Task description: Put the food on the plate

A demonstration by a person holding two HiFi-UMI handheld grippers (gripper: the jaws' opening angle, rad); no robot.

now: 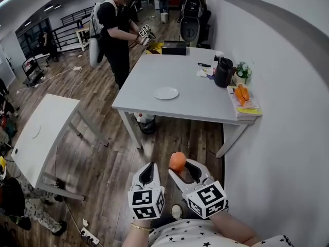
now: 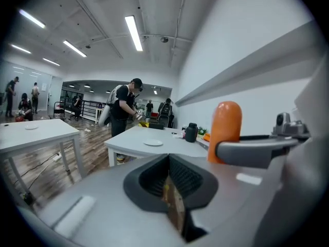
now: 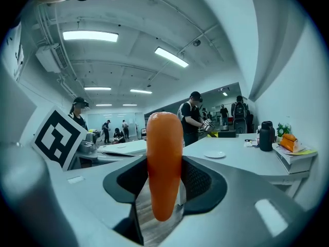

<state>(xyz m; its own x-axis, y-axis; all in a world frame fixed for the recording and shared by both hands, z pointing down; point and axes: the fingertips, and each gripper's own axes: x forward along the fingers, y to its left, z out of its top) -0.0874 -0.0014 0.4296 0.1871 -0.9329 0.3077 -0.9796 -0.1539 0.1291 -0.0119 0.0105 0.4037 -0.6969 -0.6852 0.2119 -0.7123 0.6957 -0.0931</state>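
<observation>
Closest in are the two grippers, held side by side low over the wooden floor, well short of the table. Of these, the right gripper (image 1: 182,170) has its jaws fairly wide and clamped on a carrot (image 3: 164,158), which stands with its long axis upright across the jaws: rounded end up, narrow tip pointing down past the pads. The left gripper (image 2: 172,189) has its jaws together with nothing between them. Farther off stands the grey tabletop (image 1: 190,94), the largest thing that matters here. At its far right sit a black jug (image 1: 223,72) and, nearer on the right edge, a book (image 1: 245,112) with more carrots (image 1: 241,94) lying on it. The white plate (image 1: 166,92) lies bare on the left half of the tabletop, toward its near edge. The coming move looks to turn on this: the plate lies straight ahead of the jaws and a little to the left, well apart from the carrot, with open floor and the table's near edge between them. Both grippers sit about equally far from it, but only the right one is loaded, so the carry forward is probably its job. The upright carrot would likely need tipping over to lie flat on the plate.
</observation>
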